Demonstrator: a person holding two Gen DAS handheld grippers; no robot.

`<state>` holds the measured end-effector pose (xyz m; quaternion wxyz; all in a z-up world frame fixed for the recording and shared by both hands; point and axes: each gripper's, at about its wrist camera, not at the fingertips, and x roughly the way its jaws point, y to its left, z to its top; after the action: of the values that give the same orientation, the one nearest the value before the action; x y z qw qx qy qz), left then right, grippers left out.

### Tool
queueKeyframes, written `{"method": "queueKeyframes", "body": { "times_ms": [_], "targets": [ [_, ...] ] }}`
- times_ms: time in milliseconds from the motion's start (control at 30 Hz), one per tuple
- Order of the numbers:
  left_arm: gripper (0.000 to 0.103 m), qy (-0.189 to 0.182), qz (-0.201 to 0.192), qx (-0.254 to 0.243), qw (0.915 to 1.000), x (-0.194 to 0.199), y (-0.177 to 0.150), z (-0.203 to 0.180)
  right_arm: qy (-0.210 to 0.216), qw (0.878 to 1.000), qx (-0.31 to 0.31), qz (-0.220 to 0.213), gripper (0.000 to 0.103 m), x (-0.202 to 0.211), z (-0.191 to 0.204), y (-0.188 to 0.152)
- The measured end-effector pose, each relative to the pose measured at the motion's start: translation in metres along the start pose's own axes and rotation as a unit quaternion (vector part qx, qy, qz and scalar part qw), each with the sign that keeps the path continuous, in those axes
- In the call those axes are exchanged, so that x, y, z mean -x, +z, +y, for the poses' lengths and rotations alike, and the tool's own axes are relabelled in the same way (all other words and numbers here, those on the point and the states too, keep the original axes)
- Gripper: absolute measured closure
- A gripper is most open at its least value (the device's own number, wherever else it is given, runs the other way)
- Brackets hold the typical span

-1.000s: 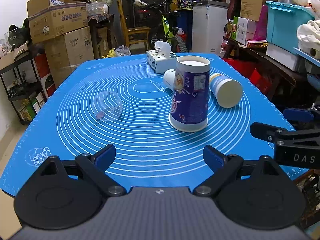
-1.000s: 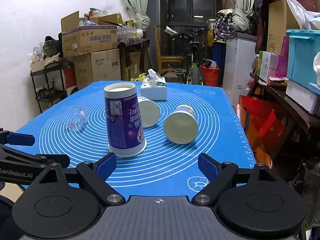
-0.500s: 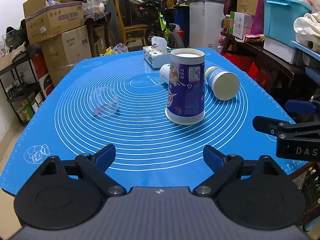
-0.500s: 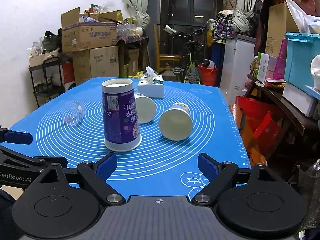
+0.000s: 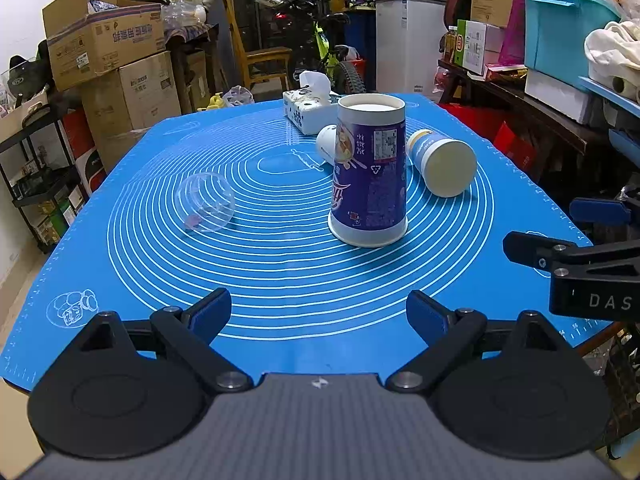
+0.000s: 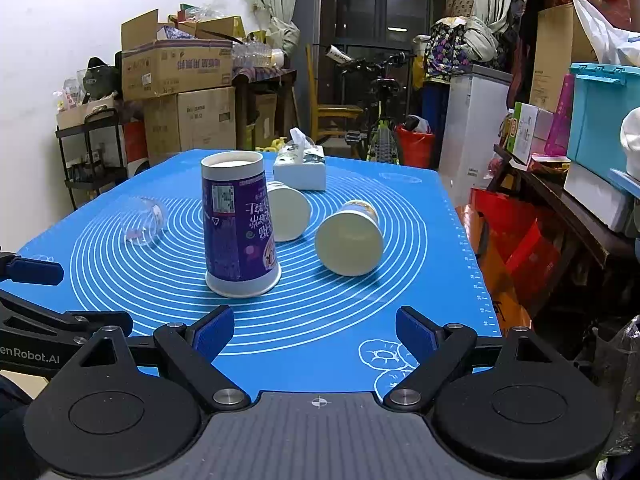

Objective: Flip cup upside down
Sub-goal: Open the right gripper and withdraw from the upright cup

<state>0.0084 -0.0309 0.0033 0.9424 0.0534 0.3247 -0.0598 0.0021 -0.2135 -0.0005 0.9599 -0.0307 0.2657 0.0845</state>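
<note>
We see a bright blue mat (image 5: 280, 280) printed with thin white concentric rings and small white drawings at its lower corners. At centre frame the cup (image 5: 370, 176) is purple with white bands and printed pictures. To its right, a second cup (image 5: 442, 162) shows blue and cream. At left, a clear cup (image 5: 205, 202) has a small purple mark.

Cluttered home storeroom: stacked cardboard boxes (image 5: 108, 48), bicycle (image 6: 380, 120), fridge (image 5: 408, 40)
</note>
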Motion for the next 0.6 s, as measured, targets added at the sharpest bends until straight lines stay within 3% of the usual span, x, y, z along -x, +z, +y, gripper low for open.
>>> {"method": "queueKeyframes", "body": {
  "times_ms": [600],
  "targets": [
    [0.009,0.000,0.001,0.000,1.0000,-0.0001,0.0001,-0.0001,-0.001,1.000,-0.001,0.000,0.014,-0.0009,-0.0014,-0.0010]
  ]
}}
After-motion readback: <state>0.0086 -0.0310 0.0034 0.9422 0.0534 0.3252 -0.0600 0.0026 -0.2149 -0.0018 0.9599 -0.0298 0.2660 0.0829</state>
